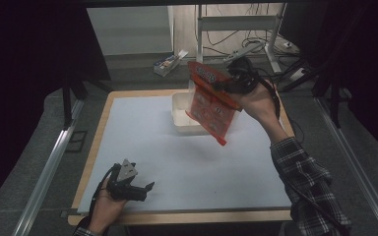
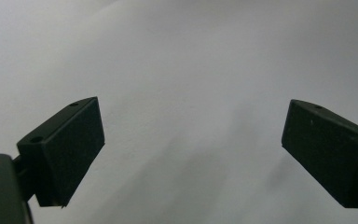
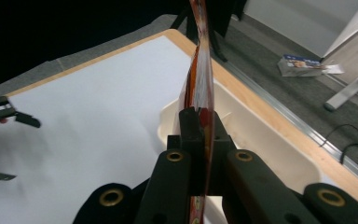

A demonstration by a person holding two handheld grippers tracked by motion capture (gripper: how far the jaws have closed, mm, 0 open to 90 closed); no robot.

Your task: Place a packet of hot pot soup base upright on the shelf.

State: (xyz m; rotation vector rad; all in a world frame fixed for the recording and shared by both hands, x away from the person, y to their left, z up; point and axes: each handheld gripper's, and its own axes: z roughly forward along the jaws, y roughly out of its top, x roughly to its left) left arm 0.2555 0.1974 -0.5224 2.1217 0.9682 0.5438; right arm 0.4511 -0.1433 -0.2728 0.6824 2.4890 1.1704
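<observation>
An orange-red printed snack bag (image 1: 210, 101) hangs tilted in the air above the white tray (image 1: 180, 117) at the back of the table. My right gripper (image 1: 232, 83) is shut on the bag's right edge. The right gripper view sees the bag (image 3: 200, 70) edge-on, pinched between the black jaws (image 3: 204, 122), with the tray (image 3: 261, 140) just below. My left gripper (image 1: 145, 189) rests low near the table's front left corner. It stands open over bare white tabletop with nothing between its fingers (image 2: 65, 149).
A white sheet (image 1: 142, 142) covers the wood-edged table. A small box (image 1: 166, 64) lies on the floor beyond the far edge, near cables and a metal desk frame (image 1: 236, 24). Rails run along both sides of the table.
</observation>
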